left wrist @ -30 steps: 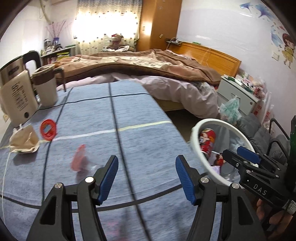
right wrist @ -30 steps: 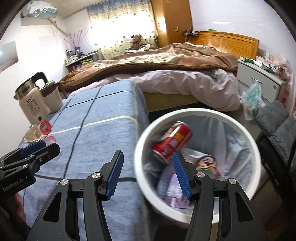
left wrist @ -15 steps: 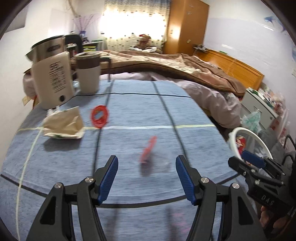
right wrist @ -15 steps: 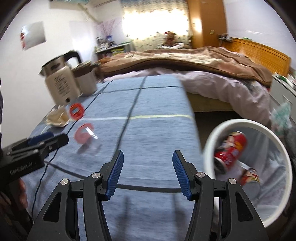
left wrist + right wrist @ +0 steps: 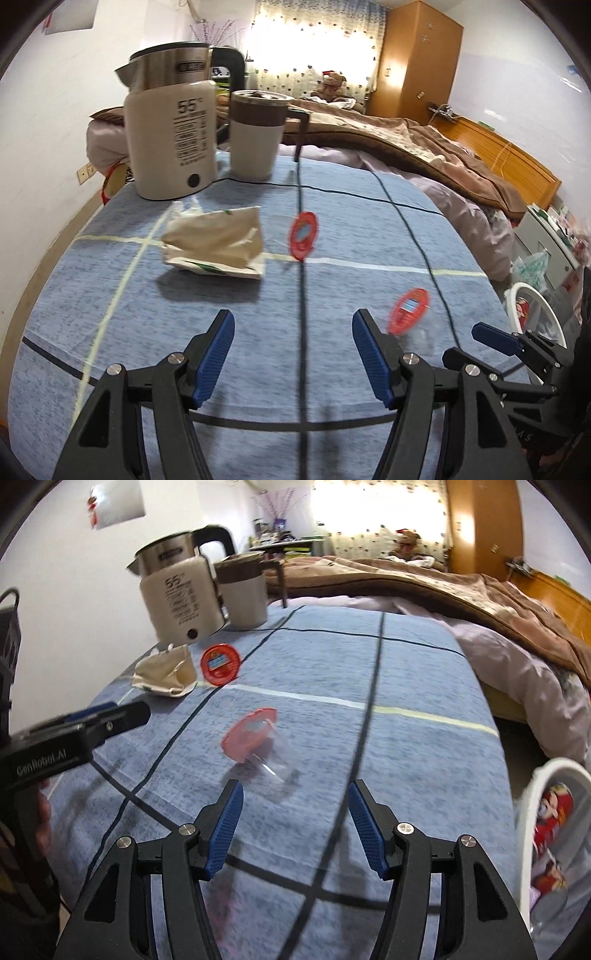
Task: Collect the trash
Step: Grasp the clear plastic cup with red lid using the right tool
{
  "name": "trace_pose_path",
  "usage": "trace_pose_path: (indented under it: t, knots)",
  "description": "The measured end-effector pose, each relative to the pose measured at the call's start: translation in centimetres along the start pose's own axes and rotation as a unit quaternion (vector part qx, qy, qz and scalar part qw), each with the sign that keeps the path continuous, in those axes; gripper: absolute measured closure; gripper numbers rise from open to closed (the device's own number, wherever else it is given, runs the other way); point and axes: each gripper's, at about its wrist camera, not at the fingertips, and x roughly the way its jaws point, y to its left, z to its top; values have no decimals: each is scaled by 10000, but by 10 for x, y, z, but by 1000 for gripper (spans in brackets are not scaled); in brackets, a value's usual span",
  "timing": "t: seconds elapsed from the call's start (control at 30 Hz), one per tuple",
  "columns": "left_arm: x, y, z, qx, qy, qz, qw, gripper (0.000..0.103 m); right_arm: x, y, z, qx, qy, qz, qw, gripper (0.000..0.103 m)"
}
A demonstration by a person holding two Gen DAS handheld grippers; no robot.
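- Left wrist view: the left gripper hangs over the blue tablecloth with its blue pads spread wide and nothing between them.
- Straight out past those pads, further up the table, there's a crumpled tissue pack, and just right of it a red-lidded cup lying on its side.
- A second one, the tipped plastic cup, lies just to the right of the left gripper's right finger, a bit further out. It's blurry, but the red lid faces the camera.
- Right wrist view: the right gripper is wide open too, holding nothing.
- That same tipped plastic cup lies a little ahead of the right gripper and left of its centre line, clear body toward the left finger, pinkish-red lid pointing away. Not touching either finger.
- Way at the back left: a kettle and a mug side by side, with the tissue pack and the other red-lidded cup in front of them.
- White trash bin sits off the right edge of the table, with red cans inside it. From the left wrist view the bin peeks out behind the right gripper.
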Motion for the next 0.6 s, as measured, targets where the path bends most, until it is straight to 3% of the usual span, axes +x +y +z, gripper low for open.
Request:
trace_pose_path:
  t: [0.27,0.6]
  knots:
    - [12,35,8,-294,91,70,9995,32,25,17,15,-302,234,-68,9992,40]
    - [21,66,34,-194,-4,290,9994,28,43,24,25,-146,349,-15,9993,39]
